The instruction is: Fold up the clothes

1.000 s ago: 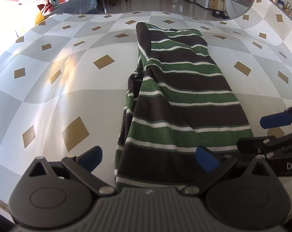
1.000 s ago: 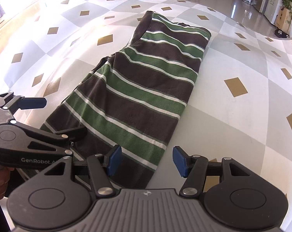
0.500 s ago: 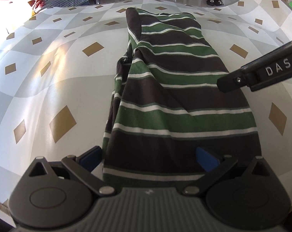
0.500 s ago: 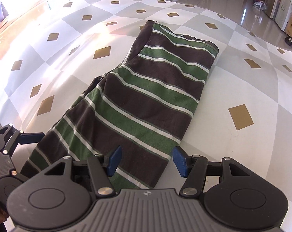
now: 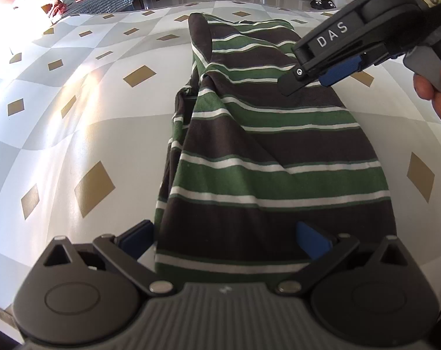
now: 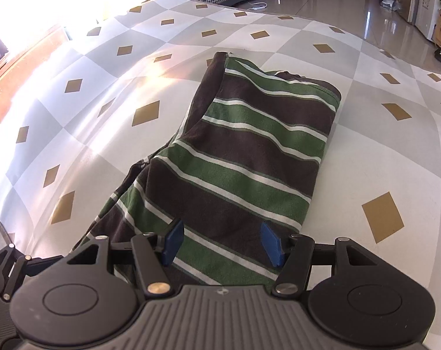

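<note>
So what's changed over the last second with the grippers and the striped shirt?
The right gripper rose and swung forward over the striped shirt, its jaws open. The left gripper edged forward, open around the near hem. Nothing was grasped; the shirt stayed flat on the tablecloth.

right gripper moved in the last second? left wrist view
Yes. The right gripper went from low at the right edge beside the striped garment to up over its far half, jaws open.

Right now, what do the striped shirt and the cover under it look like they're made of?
The striped shirt looks like soft knit fabric, probably cotton jersey: matte, with a faint fuzzy nap, and it folds and creases limply. The table cover looks like smooth, wipeable vinyl or oilcloth with a printed diamond pattern: it reflects sunlight in a glossy sheen. I can't tell for sure.
</note>
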A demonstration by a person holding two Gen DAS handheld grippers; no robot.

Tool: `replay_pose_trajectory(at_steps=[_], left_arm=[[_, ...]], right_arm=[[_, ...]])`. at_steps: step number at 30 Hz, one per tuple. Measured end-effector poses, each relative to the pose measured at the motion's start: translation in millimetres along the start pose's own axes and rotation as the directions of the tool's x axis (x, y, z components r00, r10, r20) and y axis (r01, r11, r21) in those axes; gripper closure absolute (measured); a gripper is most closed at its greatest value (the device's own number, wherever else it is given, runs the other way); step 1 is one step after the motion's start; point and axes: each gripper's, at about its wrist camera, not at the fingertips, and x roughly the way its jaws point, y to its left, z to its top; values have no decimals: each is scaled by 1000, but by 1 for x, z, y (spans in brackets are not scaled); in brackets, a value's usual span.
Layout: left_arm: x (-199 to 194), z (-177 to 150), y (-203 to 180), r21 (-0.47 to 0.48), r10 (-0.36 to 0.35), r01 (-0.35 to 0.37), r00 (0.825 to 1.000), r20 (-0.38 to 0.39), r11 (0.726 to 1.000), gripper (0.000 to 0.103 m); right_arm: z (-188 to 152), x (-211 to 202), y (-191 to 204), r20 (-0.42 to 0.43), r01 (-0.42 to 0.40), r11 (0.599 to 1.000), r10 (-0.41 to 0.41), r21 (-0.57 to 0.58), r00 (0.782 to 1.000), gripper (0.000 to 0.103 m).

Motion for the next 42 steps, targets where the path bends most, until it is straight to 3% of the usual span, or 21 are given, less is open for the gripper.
replay_pose_trajectory(at_steps=[5, 17, 21, 26, 42], left_arm=[[0, 0, 1, 2, -3, 3, 1000, 1, 1000, 0], [1, 2, 1, 2, -7, 8, 1000, -2, 1000, 0], [2, 2, 1, -2, -9, 9, 1000, -2, 1000, 0], [3, 4, 0, -8, -12, 12, 1000, 1, 1000, 0], [3, 7, 7, -33, -27, 27, 1000, -1, 999, 0]], right_arm=[[11, 12, 0, 20, -9, 1000, 9, 18, 1000, 46], [29, 33, -24, 68, 86, 985, -97, 149, 993, 46], [30, 43, -26, 64, 107, 985, -117, 139, 991, 46], [28, 49, -16, 79, 154, 987, -157, 45, 984, 44], [26, 47, -29, 68, 216, 972, -222, 93, 973, 37]])
